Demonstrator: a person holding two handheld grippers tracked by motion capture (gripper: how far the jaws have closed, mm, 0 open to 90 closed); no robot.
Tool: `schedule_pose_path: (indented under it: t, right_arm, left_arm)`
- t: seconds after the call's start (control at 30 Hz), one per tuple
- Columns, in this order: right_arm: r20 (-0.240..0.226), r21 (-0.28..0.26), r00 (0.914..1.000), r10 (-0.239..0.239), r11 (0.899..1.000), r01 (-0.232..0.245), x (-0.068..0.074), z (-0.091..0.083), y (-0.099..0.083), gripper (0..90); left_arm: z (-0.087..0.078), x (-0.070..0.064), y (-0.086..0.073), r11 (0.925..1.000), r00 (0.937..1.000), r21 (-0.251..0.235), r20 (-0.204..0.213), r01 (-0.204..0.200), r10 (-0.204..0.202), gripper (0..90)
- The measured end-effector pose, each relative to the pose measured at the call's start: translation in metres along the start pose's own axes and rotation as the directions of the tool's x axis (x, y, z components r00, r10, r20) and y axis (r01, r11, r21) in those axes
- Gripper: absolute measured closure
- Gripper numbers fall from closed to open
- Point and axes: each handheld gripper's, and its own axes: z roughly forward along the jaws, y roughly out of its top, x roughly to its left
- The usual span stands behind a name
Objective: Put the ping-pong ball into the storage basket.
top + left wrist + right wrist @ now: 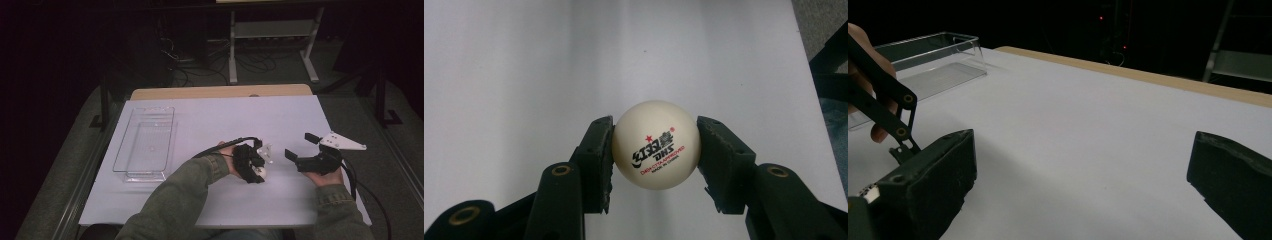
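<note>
I take the clear tray [145,144] at the table's [210,120] left side as my landmark. My left gripper [655,147] has its two black jaws pressed against either side of a white ping-pong ball [656,145], and the pads [600,150] touch it at its widest part. The ball carries a black and red printed logo that faces the left gripper view's camera, and it sits over the white table surface; I cannot tell whether it rests on the table or hangs just above it. In the high view the left gripper [257,162] is well to the right of the tray, toward the near middle of the table, with the ball [261,171] a pale spot at its tip.

My right gripper [300,147] is farther right again from the tray, well apart from it, and beside the left one without touching it. Its jaws stand wide apart with nothing between them. In the right gripper view [1080,170] I look along them across bare white table toward the tray [930,60], which lies at the far left, with part of the left gripper's linkage and a hand [870,75] in front of it.
</note>
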Motion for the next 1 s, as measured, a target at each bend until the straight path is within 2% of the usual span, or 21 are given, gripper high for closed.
schedule_pose_path:
  t: [0.43,0.7,1.0]
  right_arm:
    - [-0.001,0.001,1.0000,0.000,1.000,0.000,0.000,0.000,0.000,0.0]
    - [0.000,0.003,1.0000,0.002,1.000,-0.002,0.000,0.001,0.000,0.0]
    - [-0.002,0.004,1.0000,0.003,1.000,-0.003,0.000,0.001,0.000,0.0]
  left_arm:
    - [-0.013,0.002,-0.003,0.9999,0.9999,-0.011,-0.017,0.003,-0.003,50.9]
    - [-0.022,0.002,-0.004,0.9995,0.9998,-0.027,-0.013,0.014,-0.015,50.9]
    - [-0.035,0.003,-0.006,0.9992,0.9992,-0.035,-0.035,0.017,-0.018,50.9]
